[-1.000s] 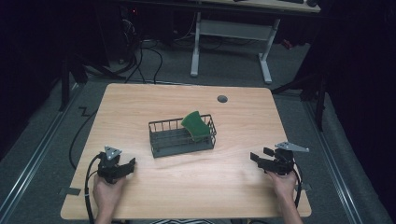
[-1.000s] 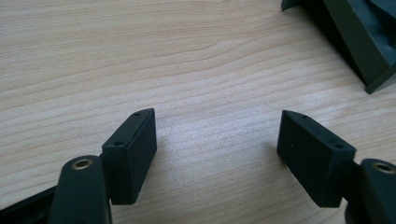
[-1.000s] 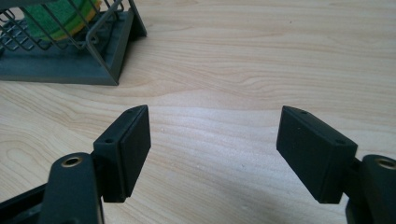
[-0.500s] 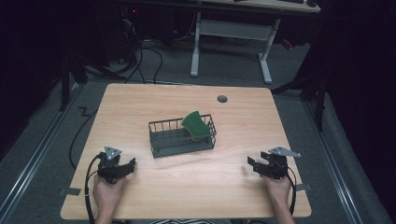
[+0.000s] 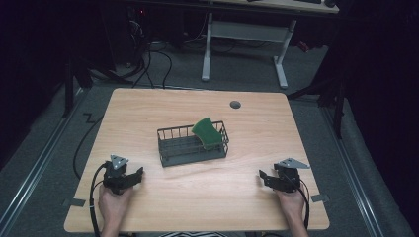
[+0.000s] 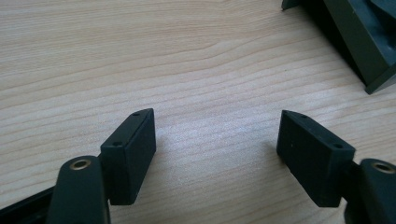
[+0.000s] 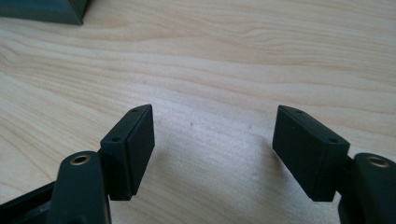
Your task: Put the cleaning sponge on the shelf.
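A dark wire basket (image 5: 174, 148) stands at the middle of the wooden table (image 5: 148, 111). A green sponge-like pad (image 5: 207, 133) leans inside its right end. My left gripper (image 5: 136, 174) rests on the table near the front left, open, with bare wood between its jaws (image 6: 215, 140). My right gripper (image 5: 263, 176) rests near the front right, also open and holding nothing (image 7: 212, 135). Both point toward the basket, whose dark base corner (image 6: 373, 46) shows at the top right of the left gripper view and whose corner (image 7: 46, 10) shows at the top left of the right gripper view.
A round cable hole (image 5: 235, 104) sits near the table's far edge. A white desk frame (image 5: 242, 44) and cables (image 5: 148, 59) lie on the floor beyond. Grey tape tabs (image 5: 74, 201) mark the front corners.
The right gripper has slid a little toward the front and left and settled on the table. The left gripper and the basket have not moved.
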`<move>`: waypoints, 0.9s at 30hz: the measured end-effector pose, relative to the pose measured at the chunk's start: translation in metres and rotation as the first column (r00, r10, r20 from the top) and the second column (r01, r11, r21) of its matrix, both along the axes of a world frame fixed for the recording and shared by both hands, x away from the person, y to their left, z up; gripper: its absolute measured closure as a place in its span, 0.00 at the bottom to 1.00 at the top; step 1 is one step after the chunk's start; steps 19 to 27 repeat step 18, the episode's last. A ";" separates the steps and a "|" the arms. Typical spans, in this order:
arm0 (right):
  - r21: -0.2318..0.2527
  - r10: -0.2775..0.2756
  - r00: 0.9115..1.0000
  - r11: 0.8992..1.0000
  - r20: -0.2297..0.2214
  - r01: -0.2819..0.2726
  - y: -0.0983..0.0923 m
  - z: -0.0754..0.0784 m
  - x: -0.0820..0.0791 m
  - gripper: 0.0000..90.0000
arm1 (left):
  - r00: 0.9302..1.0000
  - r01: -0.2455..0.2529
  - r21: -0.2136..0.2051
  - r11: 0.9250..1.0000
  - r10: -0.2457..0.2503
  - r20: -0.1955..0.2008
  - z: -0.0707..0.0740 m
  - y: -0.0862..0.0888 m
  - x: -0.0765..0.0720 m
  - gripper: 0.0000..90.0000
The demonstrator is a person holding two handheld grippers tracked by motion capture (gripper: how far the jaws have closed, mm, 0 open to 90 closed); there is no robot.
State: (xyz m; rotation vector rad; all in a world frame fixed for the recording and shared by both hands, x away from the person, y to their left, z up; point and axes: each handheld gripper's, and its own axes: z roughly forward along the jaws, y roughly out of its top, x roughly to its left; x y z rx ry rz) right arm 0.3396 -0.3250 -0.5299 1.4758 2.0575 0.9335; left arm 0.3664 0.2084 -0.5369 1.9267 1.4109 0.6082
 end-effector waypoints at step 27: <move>-0.064 -0.018 1.000 0.998 -0.003 0.017 0.007 -0.001 -0.002 0.29 | 1.000 0.000 0.000 1.000 0.000 0.000 0.000 0.000 0.000 0.32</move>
